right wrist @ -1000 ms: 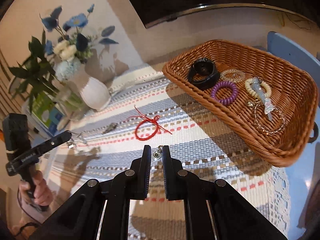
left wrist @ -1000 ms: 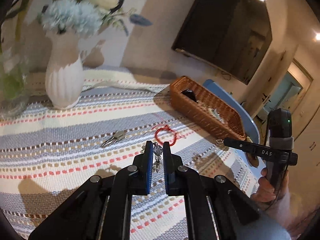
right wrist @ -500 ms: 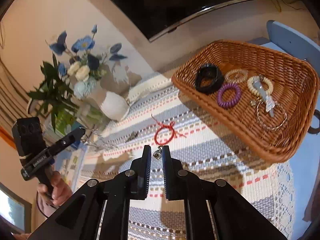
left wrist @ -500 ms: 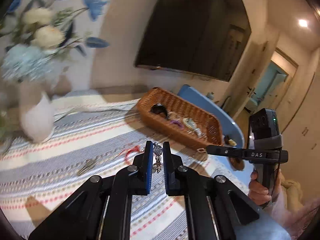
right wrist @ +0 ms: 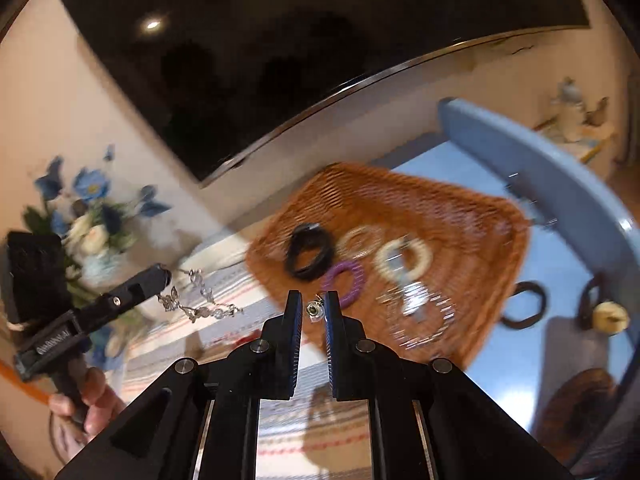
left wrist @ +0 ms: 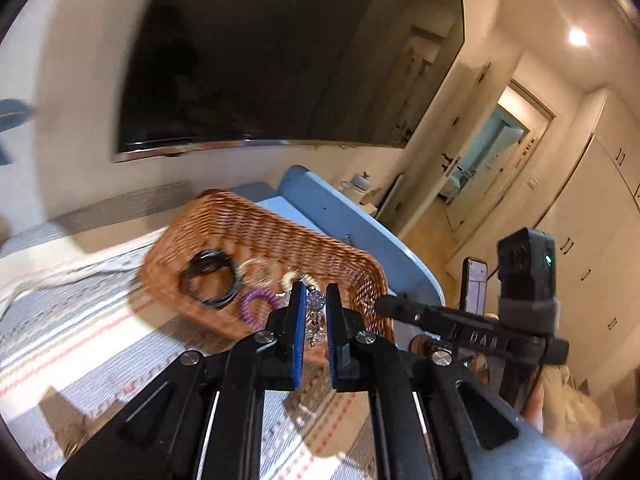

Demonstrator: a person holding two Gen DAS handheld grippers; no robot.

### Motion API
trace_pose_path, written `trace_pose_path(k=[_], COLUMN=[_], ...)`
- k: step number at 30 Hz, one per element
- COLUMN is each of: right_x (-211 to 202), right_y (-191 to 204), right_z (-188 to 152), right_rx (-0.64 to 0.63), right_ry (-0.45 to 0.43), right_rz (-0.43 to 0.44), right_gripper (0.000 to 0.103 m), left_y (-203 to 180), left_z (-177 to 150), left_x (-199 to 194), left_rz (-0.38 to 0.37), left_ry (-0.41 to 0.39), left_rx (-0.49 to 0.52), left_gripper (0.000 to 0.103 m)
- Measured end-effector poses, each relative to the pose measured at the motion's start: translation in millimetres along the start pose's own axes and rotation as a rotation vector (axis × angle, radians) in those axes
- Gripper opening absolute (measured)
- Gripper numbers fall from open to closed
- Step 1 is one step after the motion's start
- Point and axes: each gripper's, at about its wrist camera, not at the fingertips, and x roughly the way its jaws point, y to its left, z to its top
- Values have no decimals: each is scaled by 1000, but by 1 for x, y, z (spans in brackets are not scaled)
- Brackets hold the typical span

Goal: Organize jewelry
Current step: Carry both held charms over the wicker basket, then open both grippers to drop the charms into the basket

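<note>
While both cameras smear with blur, I can make out my left gripper [left wrist: 312, 302] clamped on a silver beaded chain [left wrist: 314, 312], whose crystal bead sits pinched between the blue-faced fingers [left wrist: 298, 320]. From the right wrist view that same chain [right wrist: 200, 304] dangles loose from the left gripper's tip [right wrist: 162, 276], out at nine o'clock, hanging above the striped woven tablecloth [right wrist: 224, 300].

My right gripper [right wrist: 312, 310] is closed on a small round metal earring [right wrist: 313, 310], held right at the fingertips.

Straight ahead at twelve o'clock sits the shallow brown wicker basket [left wrist: 256, 224], resting on the tablecloth near the table's far edge. Inside it I see a black looped band [left wrist: 210, 278] at the left, a purple coiled hair tie [left wrist: 258, 306] just beside it, and, in the right view, a cream beaded ring [right wrist: 404, 256] and a thin silver bracelet [right wrist: 424, 316] towards the basket's near right. The left gripper's fingertips line up with the basket's near rim; I cannot tell whether the chain is over the inside.

At ten o'clock in the right view stands a white vase of blue and cream flowers [right wrist: 86, 216], blurred. A dark wall-mounted television [left wrist: 280, 52] fills the top.
</note>
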Motion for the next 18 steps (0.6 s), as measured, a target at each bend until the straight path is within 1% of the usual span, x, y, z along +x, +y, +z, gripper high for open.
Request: trace_pose_path(k=[1, 5, 7, 9, 13, 18], right_x=[1, 9, 15, 22, 34, 34], right_y=[-4, -14, -18, -27, -45, -42], right_z=[1, 5, 4, 1, 0, 2], right_rx=[0, -16, -29, -30, -2, -19], right_ry=[-13, -40, -55, -61, -45, -66], right_rz=[-51, -186, -261, -316, -341, -376], right_gripper=[11, 11, 11, 11, 11, 11], left_y=[-2, -12, -16, -17, -22, -26], left_z=[3, 6, 1, -5, -16, -16], left_x=[13, 57, 76, 90, 107, 109], left_rz=[-10, -44, -63, -75, -57, -25], left_ry=[13, 62, 87, 109, 139, 136], left_rx=[0, 11, 11, 5, 22, 42], left_gripper=[8, 8, 8, 7, 7, 7])
